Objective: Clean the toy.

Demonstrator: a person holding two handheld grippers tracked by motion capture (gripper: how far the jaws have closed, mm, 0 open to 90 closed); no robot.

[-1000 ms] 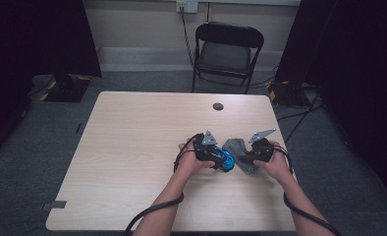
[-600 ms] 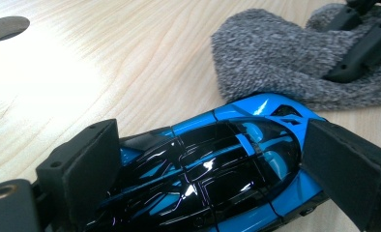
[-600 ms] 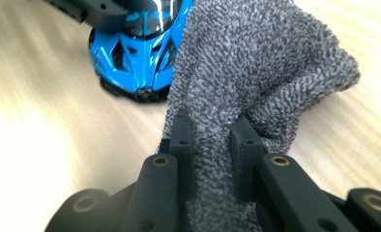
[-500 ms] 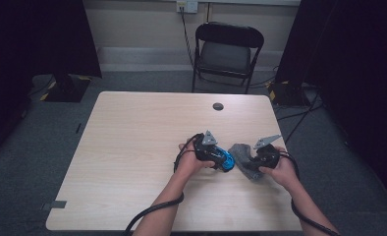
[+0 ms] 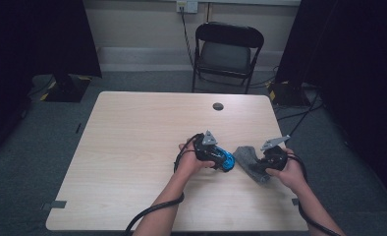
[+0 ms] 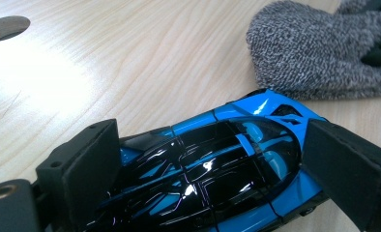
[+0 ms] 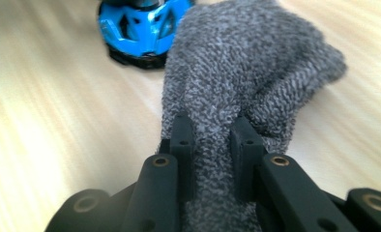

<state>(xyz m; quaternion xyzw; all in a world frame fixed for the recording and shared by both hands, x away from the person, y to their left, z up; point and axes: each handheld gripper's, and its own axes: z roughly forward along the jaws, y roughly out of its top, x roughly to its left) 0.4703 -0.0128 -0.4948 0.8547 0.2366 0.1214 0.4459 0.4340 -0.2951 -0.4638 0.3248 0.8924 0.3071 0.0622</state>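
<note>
Wooden table [image 5: 132, 147], chair [image 5: 227, 51] above; close up, sock's [image 7: 246, 63] grey knit

On the table [image 5: 132, 147], the toy car [image 5: 224, 160] lies just left of the sock [image 5: 246, 158].

You are working at a light wood-grain table [image 5: 132, 147] with rounded corners, standing on a grey carpeted floor [image 5: 44, 118] and taking up the middle and lower part of the high view. Near its far edge, right of centre in that view, sits a round dark cable hole [image 5: 218, 106]. Toward the lower right of the tabletop lies a blue and black toy car [image 5: 225, 160], its wheels down on the wood. Just to the right of it a grey knitted sock [image 5: 246, 158] rests on the surface, its nearest end just beside the car's end. In the left gripper view the sock [image 6: 319, 53] lies at the upper right, beyond the car [image 6: 217, 169].
</note>
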